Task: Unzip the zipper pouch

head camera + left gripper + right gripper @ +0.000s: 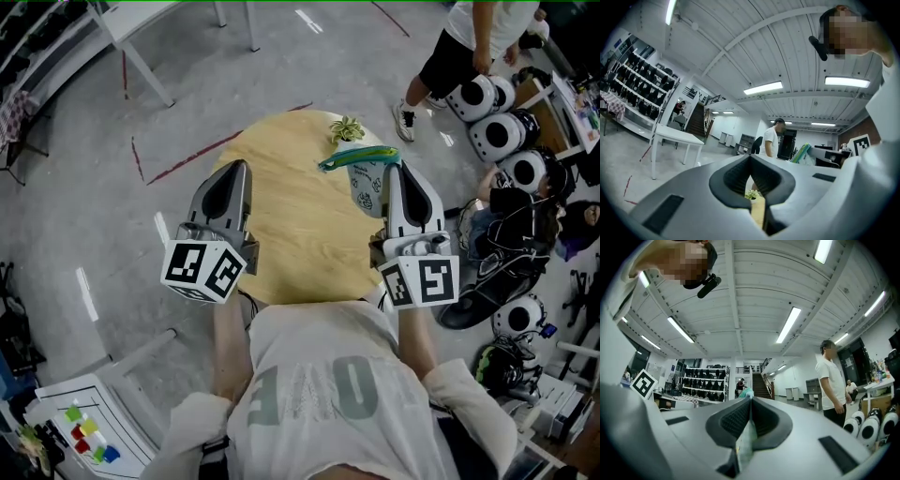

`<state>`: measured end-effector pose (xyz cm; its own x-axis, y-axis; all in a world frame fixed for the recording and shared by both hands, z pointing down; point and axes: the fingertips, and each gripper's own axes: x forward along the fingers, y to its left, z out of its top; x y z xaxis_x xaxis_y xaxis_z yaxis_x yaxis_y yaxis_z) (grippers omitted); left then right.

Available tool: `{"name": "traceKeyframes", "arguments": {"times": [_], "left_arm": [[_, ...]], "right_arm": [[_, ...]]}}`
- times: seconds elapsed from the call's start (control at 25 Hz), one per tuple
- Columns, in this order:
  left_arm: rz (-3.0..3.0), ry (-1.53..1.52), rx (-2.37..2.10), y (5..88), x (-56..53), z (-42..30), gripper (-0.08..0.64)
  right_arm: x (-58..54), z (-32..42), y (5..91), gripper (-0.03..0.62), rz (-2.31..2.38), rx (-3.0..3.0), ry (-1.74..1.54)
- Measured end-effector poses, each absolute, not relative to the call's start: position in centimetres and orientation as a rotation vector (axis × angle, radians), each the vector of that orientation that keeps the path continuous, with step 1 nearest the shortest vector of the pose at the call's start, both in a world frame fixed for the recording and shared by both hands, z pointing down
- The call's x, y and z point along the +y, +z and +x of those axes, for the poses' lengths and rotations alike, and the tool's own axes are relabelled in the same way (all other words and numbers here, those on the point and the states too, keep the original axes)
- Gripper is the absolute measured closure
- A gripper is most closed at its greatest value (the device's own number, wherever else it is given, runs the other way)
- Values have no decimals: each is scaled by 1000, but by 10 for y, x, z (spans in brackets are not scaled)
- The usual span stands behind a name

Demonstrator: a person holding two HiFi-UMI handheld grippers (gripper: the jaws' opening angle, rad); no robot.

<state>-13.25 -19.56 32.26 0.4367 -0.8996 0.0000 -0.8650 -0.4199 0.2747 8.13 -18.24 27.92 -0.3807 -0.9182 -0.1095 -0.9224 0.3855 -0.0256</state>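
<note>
Two hand-held grippers reach forward over a round wooden table (291, 225), seen from above the head of the person holding them. The left gripper (236, 167) sits over the table's left edge. In the left gripper view its jaws are pressed together at the tips with nothing between them (750, 157). Only a strip of tabletop and a small green plant (751, 193) show through the gap lower down.

The right gripper (394, 169) is over the table's right side, and its jaws are pinched on the zipper pouch (364, 187). The pouch is white with a dark printed pattern and a teal zipper edge (356, 157) along its top. It stands upright near the far right edge of the table, just ahead of the right gripper's tips. Whether its bottom touches the wood cannot be told. In the right gripper view (750, 398) a thin fold of the pouch (744, 446) runs between the closed pads, and a teal tip shows above them.

The plant (346, 129) stands at the table's far edge, close to the pouch. Another person (469, 47) stands on the floor beyond the table's far right side, beside several white round machines (497, 136).
</note>
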Motion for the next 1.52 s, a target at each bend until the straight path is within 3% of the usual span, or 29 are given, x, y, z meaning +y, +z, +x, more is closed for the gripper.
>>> {"name": "traceKeyframes", "arguments": {"times": [0.24,0.64,0.84,1.04,1.32,1.36,1.44,1.52], "left_arm": [[2504,-249,-1570,311,-191,-129,535],[2518,-245,-1586,309,-189,-132,535],[2512,-236,-1595,310,-187,-135,535],[2497,-236,-1610,316,-192,-137,535],[2500,-228,-1589,320,-192,-127,535],[2502,-228,-1585,320,-193,-126,535],[2504,-225,-1580,321,-194,-125,535],[2504,-223,-1579,321,-195,-125,535]], "right_arm": [[-184,62,302,560,-1580,2579,-131],[-199,32,420,560,-1280,2446,-1032],[-194,40,495,560,-1323,2354,-1316],[-194,58,548,560,-1466,2263,-1451],[-199,80,584,556,-1764,2462,-1359],[-198,79,589,545,-1764,2463,-1388],[-197,77,596,414,-1750,2449,-1453],[-196,78,599,394,-1764,2439,-1478]]}}
